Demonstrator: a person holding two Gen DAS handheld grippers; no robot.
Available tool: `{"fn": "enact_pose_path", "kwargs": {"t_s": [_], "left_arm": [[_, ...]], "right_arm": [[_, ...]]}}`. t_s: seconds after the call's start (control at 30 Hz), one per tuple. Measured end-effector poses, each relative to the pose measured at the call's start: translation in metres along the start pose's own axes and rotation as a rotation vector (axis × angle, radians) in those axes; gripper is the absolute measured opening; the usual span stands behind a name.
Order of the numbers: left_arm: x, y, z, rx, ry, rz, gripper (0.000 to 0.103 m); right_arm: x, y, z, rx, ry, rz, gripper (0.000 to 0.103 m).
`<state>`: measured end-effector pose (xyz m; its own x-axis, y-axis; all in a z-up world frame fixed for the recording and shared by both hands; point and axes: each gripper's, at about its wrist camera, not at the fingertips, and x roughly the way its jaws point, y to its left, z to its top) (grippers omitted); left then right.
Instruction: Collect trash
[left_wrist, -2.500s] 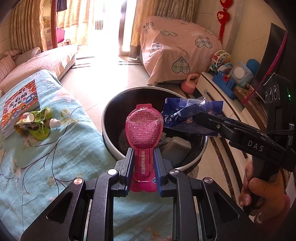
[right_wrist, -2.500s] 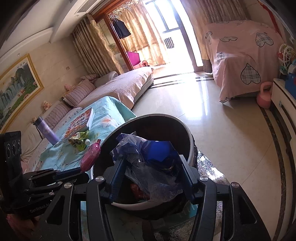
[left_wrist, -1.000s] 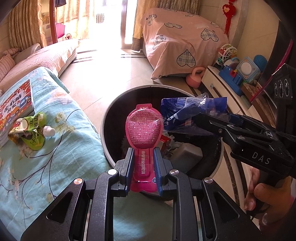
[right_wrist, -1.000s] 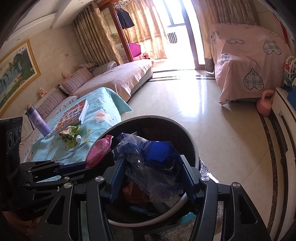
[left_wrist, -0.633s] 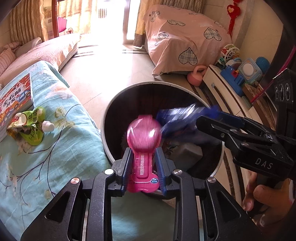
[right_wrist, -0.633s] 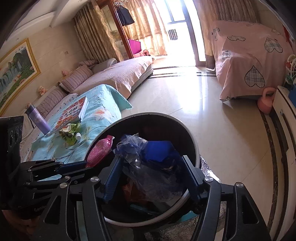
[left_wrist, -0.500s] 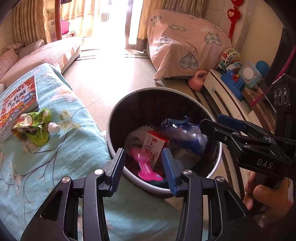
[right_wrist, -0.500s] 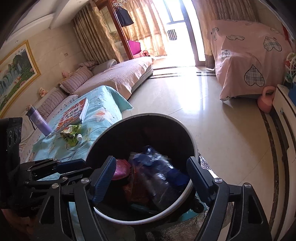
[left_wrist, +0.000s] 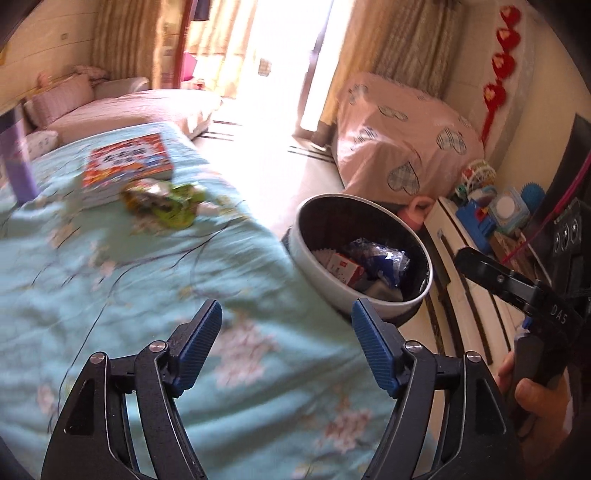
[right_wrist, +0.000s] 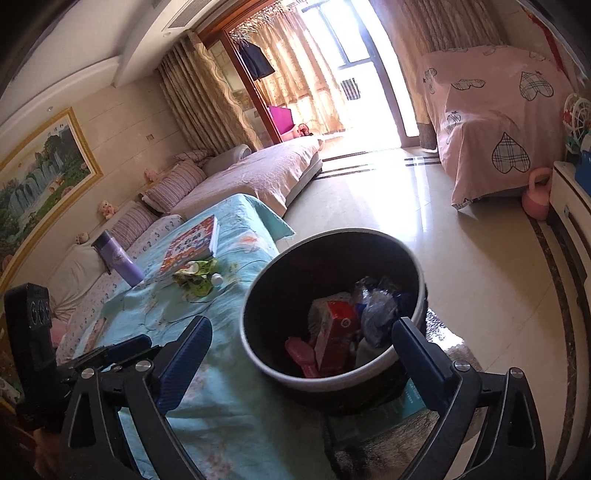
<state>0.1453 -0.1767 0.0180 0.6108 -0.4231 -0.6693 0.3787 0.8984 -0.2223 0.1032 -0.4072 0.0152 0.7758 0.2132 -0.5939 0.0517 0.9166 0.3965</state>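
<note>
A round grey trash bin (left_wrist: 321, 258) (right_wrist: 258, 354) stands on the floor beside the table covered in a teal floral cloth (left_wrist: 110, 295) (right_wrist: 207, 406). Inside it lie a pink pouch (right_wrist: 301, 354), a red-and-white carton (right_wrist: 334, 336) (left_wrist: 345, 267) and a crumpled blue-clear plastic bag (right_wrist: 376, 310) (left_wrist: 380, 258). A green crumpled pouch (left_wrist: 166, 203) (right_wrist: 195, 277) lies on the cloth beside a picture book (left_wrist: 129, 162) (right_wrist: 192, 243). My left gripper (left_wrist: 286, 347) hovers over the cloth, its jaws opening with nothing between them. My right gripper (right_wrist: 301, 358) hangs above the bin, jaws opening wide and empty.
A purple bottle (right_wrist: 118, 258) (left_wrist: 16, 166) stands on the table's far side. A sofa (right_wrist: 236, 181) lies beyond. A pink-covered piece of furniture (right_wrist: 498, 122), a pink kettlebell (right_wrist: 537, 197) and a low white cabinet with toys (left_wrist: 480, 229) stand on the right.
Both grippers opened; the pink pouch and the blue plastic bag dropped into the bin. The left gripper then swung left over the cloth, and the right gripper rose a little.
</note>
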Motion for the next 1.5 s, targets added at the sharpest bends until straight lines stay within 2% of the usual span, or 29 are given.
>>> {"fn": "enact_pose_path", "kwargs": {"t_s": [0.2, 0.4, 0.47, 0.5, 0.57, 0.63, 0.87, 1.07, 1.5], "left_arm": [[-0.044, 0.035, -0.032, -0.069, -0.069, 0.083, 0.076], [-0.094, 0.057, -0.055, -0.091, -0.197, 0.150, 0.078], [-0.110, 0.058, -0.064, -0.085, -0.261, 0.187, 0.095], [-0.116, 0.060, -0.069, -0.084, -0.290, 0.211, 0.100], [-0.127, 0.062, -0.079, -0.085, -0.352, 0.264, 0.103], [-0.132, 0.065, -0.088, -0.077, -0.382, 0.293, 0.103], [-0.139, 0.075, -0.114, -0.056, -0.438, 0.377, 0.103], [-0.139, 0.075, -0.130, -0.027, -0.445, 0.438, 0.103], [-0.144, 0.073, -0.138, -0.028, -0.471, 0.479, 0.103]], "right_arm": [[-0.021, 0.041, -0.040, -0.043, -0.074, 0.063, 0.100], [-0.048, 0.087, -0.060, -0.174, -0.178, 0.055, 0.100], [-0.063, 0.103, -0.063, -0.220, -0.240, 0.065, 0.101], [-0.070, 0.109, -0.065, -0.239, -0.271, 0.063, 0.102], [-0.081, 0.120, -0.071, -0.270, -0.334, 0.047, 0.103], [-0.085, 0.124, -0.077, -0.286, -0.363, 0.026, 0.103], [-0.072, 0.122, -0.099, -0.305, -0.372, -0.007, 0.103], [-0.057, 0.121, -0.118, -0.338, -0.348, -0.027, 0.103], [-0.056, 0.122, -0.128, -0.351, -0.355, -0.039, 0.103]]}}
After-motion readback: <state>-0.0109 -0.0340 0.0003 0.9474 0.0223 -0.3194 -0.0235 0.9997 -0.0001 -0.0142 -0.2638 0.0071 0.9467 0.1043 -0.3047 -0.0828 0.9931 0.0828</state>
